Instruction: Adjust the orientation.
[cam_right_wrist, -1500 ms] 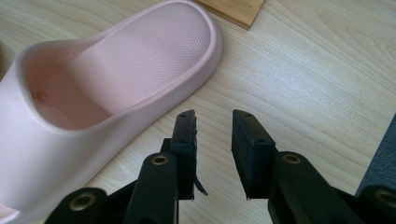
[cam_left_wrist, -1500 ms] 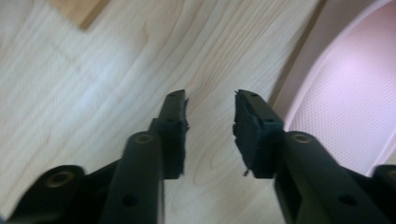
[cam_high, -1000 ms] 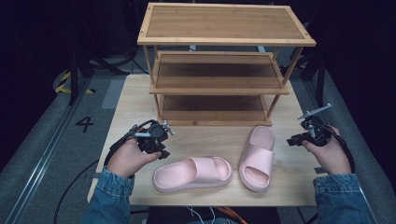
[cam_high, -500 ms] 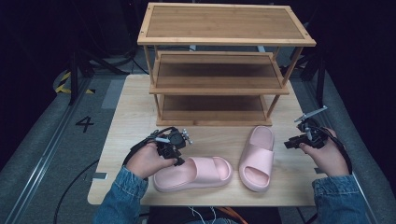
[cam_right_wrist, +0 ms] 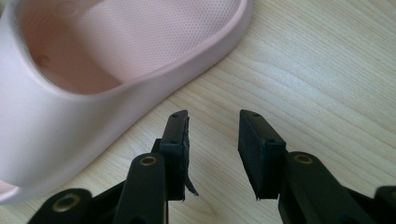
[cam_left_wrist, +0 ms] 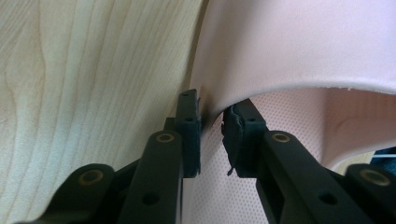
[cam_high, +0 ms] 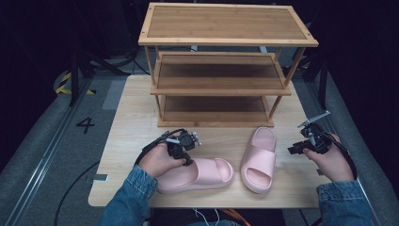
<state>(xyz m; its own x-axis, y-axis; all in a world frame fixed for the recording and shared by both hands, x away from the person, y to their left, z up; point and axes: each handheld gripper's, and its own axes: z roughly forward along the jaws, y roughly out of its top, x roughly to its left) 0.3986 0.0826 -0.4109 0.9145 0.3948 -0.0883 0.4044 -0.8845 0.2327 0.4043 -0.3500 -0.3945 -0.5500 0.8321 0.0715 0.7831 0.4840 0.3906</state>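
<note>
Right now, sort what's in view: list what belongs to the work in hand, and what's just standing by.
In hand:
- left slipper, its side wall between the left gripper pads, whose jaws have just been closing
- right slipper
- right gripper, open beside it

Standing by:
- wooden shoe rack
- table

A: What stands around the work?

B: A pale, light-grained wooden bench (cam_high: 136,108), and at its far edge a three-tier bamboo shoe rack (cam_high: 226,23) with brown slatted shelves.

A: And the floor?

B: Grey carpet-like floor (cam_high: 42,160) with a painted black numeral four (cam_high: 85,125), a patch of yellow-and-black hazard tape (cam_high: 63,87), and dark metal stand legs (cam_high: 75,75) behind. The room beyond is dark; light falls mainly on the bench.
</note>
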